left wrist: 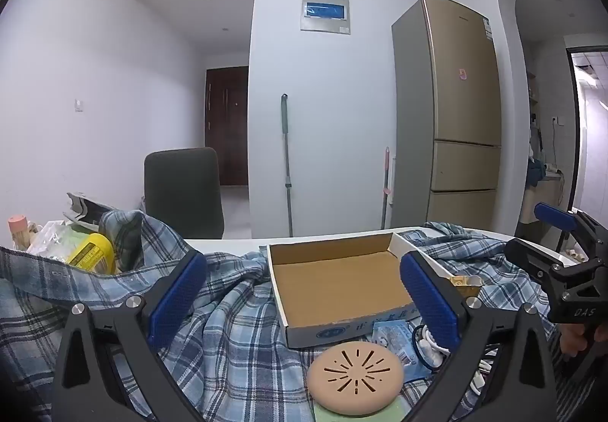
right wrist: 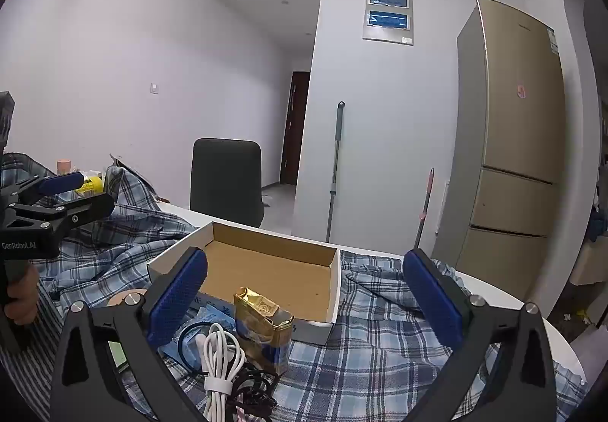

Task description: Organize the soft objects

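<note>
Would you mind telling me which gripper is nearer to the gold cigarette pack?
Right. The right gripper has the cigarette pack between its open jaws; the left gripper is beside it, over the round tan disc.

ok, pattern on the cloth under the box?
Blue-and-white plaid cloth, clearest in the right wrist view.

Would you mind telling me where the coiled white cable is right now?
In the right wrist view, the white cable lies low and centre-left on the plaid cloth, just left of the gold packet.
</note>
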Demonstrator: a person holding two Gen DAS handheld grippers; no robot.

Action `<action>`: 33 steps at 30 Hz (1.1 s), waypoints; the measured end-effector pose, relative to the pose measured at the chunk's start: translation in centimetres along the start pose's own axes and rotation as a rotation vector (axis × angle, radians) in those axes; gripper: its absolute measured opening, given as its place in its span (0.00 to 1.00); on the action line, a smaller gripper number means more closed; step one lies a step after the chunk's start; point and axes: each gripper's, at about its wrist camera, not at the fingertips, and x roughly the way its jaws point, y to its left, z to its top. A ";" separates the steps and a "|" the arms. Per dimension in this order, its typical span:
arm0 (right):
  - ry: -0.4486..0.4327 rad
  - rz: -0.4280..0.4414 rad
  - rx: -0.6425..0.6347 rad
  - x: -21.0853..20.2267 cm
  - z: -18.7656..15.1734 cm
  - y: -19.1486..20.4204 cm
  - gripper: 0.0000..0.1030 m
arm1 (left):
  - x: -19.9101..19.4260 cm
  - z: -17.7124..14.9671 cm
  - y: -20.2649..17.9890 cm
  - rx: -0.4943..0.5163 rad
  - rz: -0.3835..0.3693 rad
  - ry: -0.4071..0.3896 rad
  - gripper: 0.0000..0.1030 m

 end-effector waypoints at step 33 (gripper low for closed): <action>-0.009 -0.026 -0.040 -0.3 0.1 0.7 1.00 | 0.5 -0.1 0.1 0.031 0.026 0.003 1.00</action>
